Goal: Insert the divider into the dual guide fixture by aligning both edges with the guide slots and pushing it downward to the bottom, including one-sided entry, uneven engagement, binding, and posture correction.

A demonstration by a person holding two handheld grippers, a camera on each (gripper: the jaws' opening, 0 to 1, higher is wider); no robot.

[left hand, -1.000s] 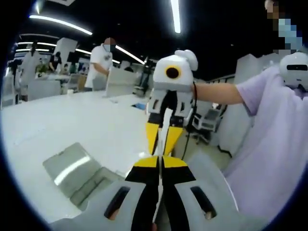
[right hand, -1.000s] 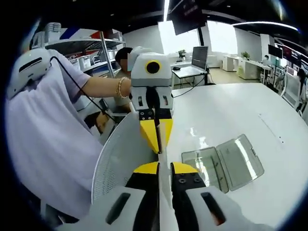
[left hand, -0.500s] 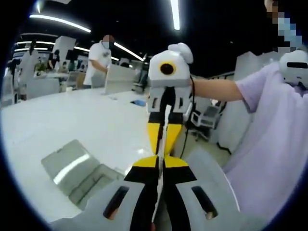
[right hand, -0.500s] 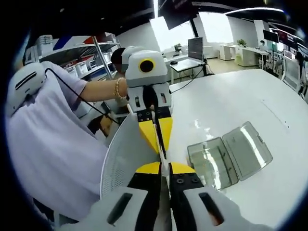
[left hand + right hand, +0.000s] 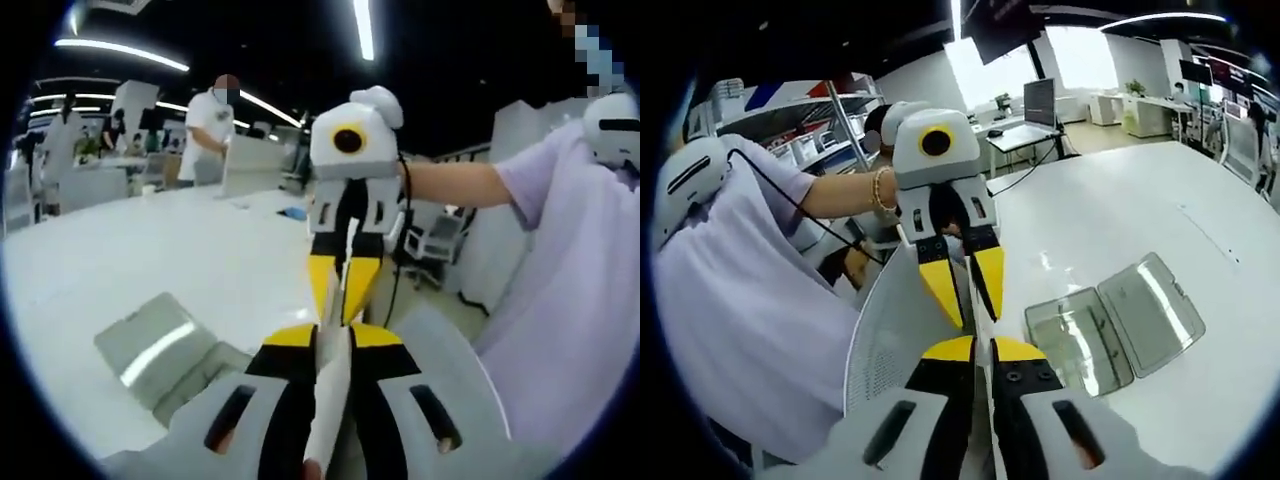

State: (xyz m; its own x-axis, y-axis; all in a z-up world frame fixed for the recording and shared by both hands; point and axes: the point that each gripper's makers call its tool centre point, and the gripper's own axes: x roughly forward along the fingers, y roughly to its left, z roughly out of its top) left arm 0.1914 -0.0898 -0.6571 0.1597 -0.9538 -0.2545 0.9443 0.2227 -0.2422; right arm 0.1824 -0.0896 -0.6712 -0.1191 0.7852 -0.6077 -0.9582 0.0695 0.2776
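Observation:
The divider point(image 5: 890, 340) is a thin white perforated sheet held in the air between two grippers that face each other. My right gripper point(image 5: 985, 348) is shut on one edge of it. In the right gripper view my left gripper point(image 5: 976, 320) stands opposite with its yellow fingers spread apart around the sheet's edge. In the left gripper view the divider point(image 5: 440, 350) runs edge-on between the parted jaws of my left gripper point(image 5: 333, 335), and my right gripper point(image 5: 338, 315) pinches it from the far side. The clear guide fixture point(image 5: 1110, 330) point(image 5: 160, 350) lies on the white table, apart from the divider.
A person in a lilac shirt point(image 5: 730, 300) point(image 5: 570, 300) holds both grippers. The white table point(image 5: 1120, 220) stretches far around the fixture. Another person point(image 5: 210, 125) stands at a far desk. Shelves point(image 5: 810, 110) rise behind the person.
My left gripper's jaws have spread open from the divider's edge. The right gripper stays shut on it. Both views shifted only slightly.

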